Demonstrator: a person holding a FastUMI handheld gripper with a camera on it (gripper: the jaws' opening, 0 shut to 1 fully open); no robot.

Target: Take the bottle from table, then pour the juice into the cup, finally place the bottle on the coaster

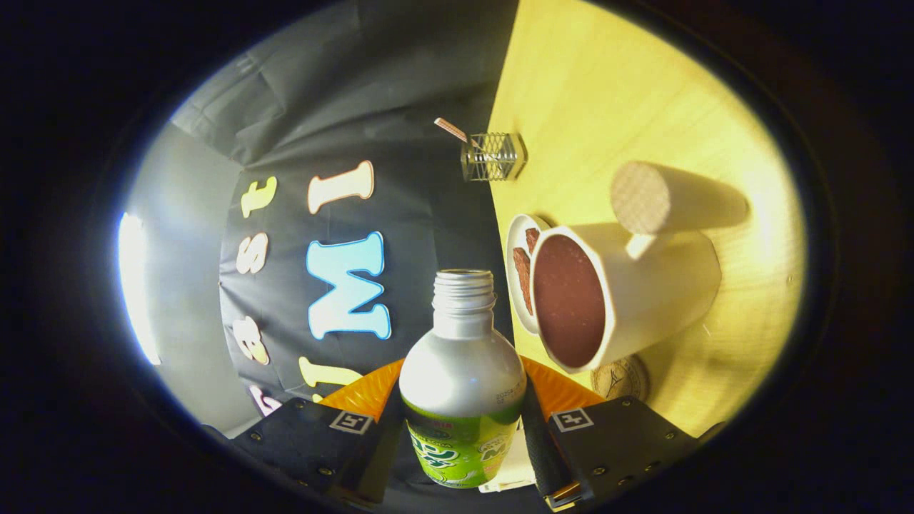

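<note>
A silver bottle (460, 357) with a green label sits between my fingers, and my gripper (461, 417) is shut on its body. Its cap is off and the threaded mouth is open. I am rolled onto my side, so the bottle lies about level with the table. Its mouth is beside and above the opening of a white cup (643, 293), whose inside looks brown. No stream leaves the mouth. The cup has a thick round handle (643, 200). A round coaster (620, 377) with a drawn pattern lies on the table beside the cup's base, just beyond one finger.
The yellow wooden table (628, 93) carries a white saucer (515, 246) with brown pieces behind the cup. Farther back, at the table's edge by the black cloth wall, stands a small wire holder (493, 157) with a stick in it.
</note>
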